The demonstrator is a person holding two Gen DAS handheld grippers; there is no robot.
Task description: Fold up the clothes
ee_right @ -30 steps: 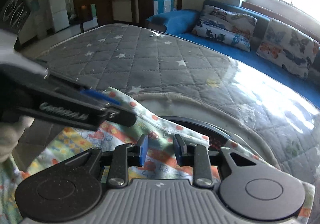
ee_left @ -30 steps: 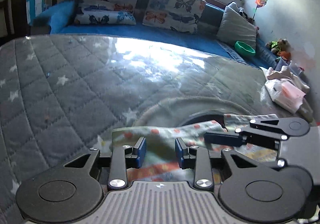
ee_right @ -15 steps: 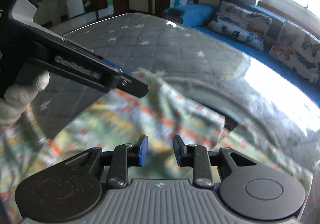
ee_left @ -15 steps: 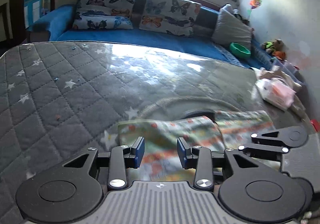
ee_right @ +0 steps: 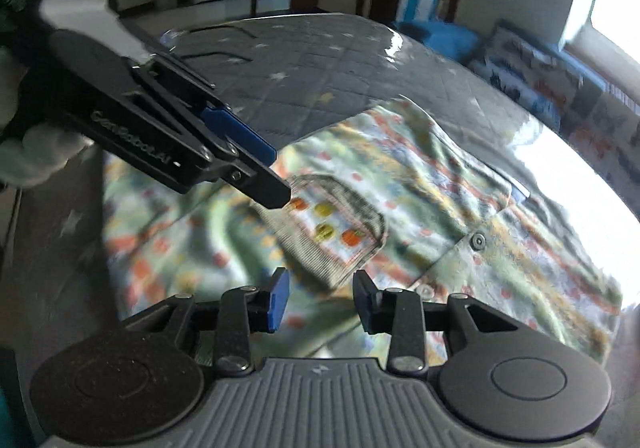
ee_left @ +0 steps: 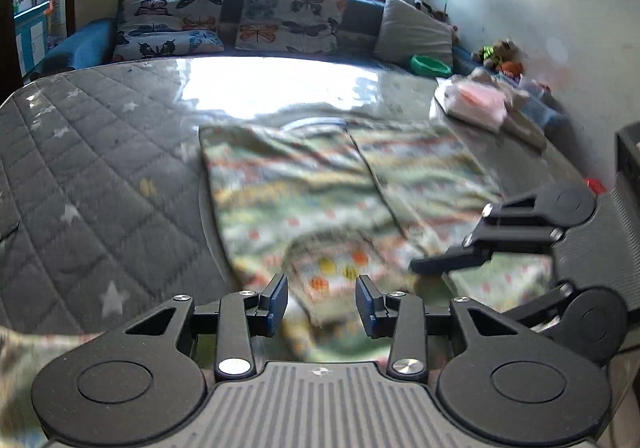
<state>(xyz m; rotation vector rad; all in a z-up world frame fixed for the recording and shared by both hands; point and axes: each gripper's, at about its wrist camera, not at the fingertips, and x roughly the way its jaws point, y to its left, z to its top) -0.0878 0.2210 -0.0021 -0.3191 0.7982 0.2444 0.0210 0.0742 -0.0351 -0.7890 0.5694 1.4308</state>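
Note:
A green shirt (ee_left: 300,183) with orange and yellow print lies spread on the grey star-quilted mattress (ee_left: 100,167). Its ribbed collar (ee_right: 332,224) and buttons face up. My left gripper (ee_left: 322,302) hovers open over the shirt's near part by the collar (ee_left: 332,268), with no cloth between its pads. Just above the shirt (ee_right: 460,187) near the collar is my right gripper (ee_right: 320,298); its jaws are opening and nothing is pinched. Each tool appears in the other's view: the right gripper (ee_left: 440,262) at the right, the left gripper (ee_right: 272,175) at the upper left, held by a gloved hand (ee_right: 40,151).
A pile of pale clothes (ee_left: 476,99) sits at the mattress's far right corner by the wall. Beyond the mattress runs a blue sofa with butterfly cushions (ee_left: 288,17), a grey pillow (ee_left: 412,35) and a green bowl (ee_left: 430,65). A dark box (ee_left: 628,151) stands at the right edge.
Both grippers have drawn back from the shirt's far edge toward its near side. The shirt now lies laid out ahead of them. Both pairs of jaws stand a little wider.

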